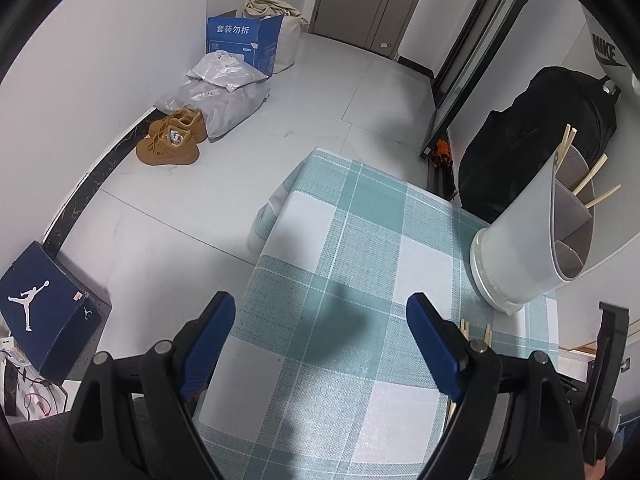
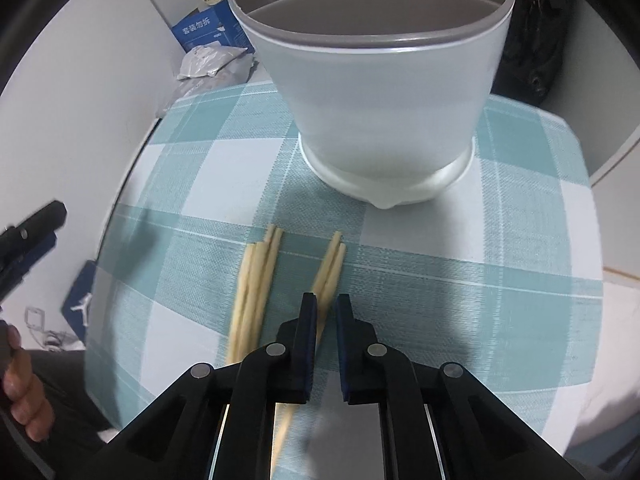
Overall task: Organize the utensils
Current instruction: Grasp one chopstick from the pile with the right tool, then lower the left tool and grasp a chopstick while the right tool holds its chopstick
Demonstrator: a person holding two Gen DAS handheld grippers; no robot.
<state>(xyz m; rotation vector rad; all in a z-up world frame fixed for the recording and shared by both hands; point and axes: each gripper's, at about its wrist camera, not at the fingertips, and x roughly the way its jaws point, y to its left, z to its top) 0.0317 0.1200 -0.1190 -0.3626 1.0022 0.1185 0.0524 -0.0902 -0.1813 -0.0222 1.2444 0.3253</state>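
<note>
1 white utensil holder, 2 chopstick bundles on the cloth, 2 tan shoes, 2 blue boxes.

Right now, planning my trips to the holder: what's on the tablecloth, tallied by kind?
Holder: 1
Bunches of loose chopsticks: 2, a left bunch and a right bunch
Total: 3
Single sticks are too blurred to count.
</note>
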